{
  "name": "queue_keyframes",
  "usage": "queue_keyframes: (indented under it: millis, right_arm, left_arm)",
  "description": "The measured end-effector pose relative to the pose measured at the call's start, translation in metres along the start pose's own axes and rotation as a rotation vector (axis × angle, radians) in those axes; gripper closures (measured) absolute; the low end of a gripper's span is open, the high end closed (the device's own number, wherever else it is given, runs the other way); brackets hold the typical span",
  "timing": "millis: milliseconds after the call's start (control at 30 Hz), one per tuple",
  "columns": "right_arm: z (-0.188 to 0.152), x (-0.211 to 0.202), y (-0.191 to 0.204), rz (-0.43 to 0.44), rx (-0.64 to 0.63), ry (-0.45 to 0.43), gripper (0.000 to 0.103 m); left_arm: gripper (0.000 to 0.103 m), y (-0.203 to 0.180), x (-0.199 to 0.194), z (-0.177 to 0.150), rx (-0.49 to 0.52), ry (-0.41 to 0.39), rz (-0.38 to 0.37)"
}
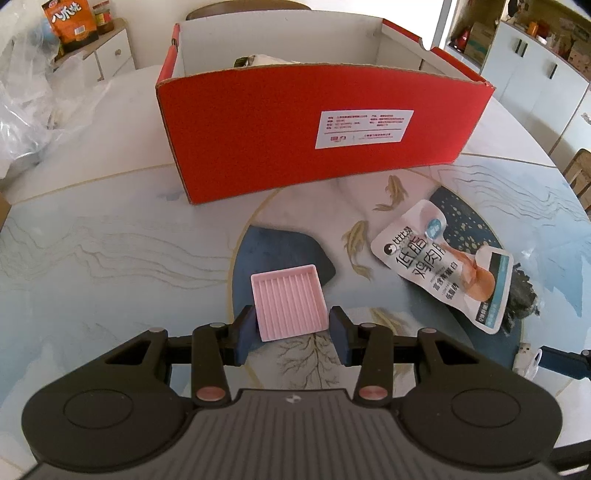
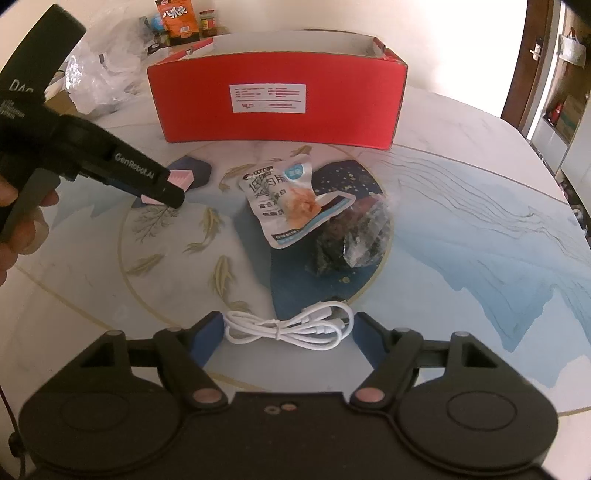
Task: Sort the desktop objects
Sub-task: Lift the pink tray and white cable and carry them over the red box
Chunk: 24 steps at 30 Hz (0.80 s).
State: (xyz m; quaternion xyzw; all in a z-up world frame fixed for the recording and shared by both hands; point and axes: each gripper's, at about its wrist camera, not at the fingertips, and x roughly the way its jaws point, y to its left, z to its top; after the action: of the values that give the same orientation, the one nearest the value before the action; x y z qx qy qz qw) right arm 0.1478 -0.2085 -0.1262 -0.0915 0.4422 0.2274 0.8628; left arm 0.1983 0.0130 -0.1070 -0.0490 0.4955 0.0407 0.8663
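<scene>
A pink ridged tray [image 1: 289,301] lies on the table between the fingers of my open left gripper [image 1: 293,332]; its near edge sits between the blue pads, and I cannot tell if they touch it. It shows partly behind that gripper in the right wrist view [image 2: 180,178]. My right gripper [image 2: 286,338] is open around a coiled white cable [image 2: 291,328], not closed on it. A white snack pouch [image 1: 445,271] [image 2: 290,201] lies on a dark crinkly packet [image 2: 349,240]. An open red box [image 1: 317,122] [image 2: 277,96] stands behind.
Crumpled clear plastic [image 1: 40,107] lies at the far left of the round patterned table [image 1: 110,240]. An orange snack bag [image 1: 74,22] and jars stand on a cabinet behind. White cabinets [image 1: 532,74] are at the right. My right gripper's tip [image 1: 565,363] shows beside the cable's plug.
</scene>
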Motion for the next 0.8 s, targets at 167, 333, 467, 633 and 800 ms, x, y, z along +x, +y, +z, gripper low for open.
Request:
queue_keyframes:
  millis: [167,333,467,633,800]
  right_arm:
    - [0.000,-0.006,-0.002,-0.002,0.030,-0.005,0.028]
    - [0.001,-0.012,-0.005,-0.003,0.057,-0.010,0.028]
    - [0.001,-0.017,-0.007,0.002,0.085,-0.011,0.028]
    - [0.004,-0.026,-0.007,0.006,0.100,-0.023,0.028]
    - [0.012,-0.038,-0.008,0.013,0.109,-0.048,0.028]
  left_arm:
    - [0.061,0.000,-0.008,-0.004,0.012,-0.012,-0.017]
    - [0.061,0.001,-0.017,-0.007,0.016,-0.012,-0.045]
    - [0.061,0.001,-0.028,-0.011,0.033,-0.021,-0.068]
    - [0.061,-0.002,-0.042,-0.013,0.065,-0.045,-0.093]
    - [0.061,-0.003,-0.055,-0.012,0.063,-0.047,-0.114]
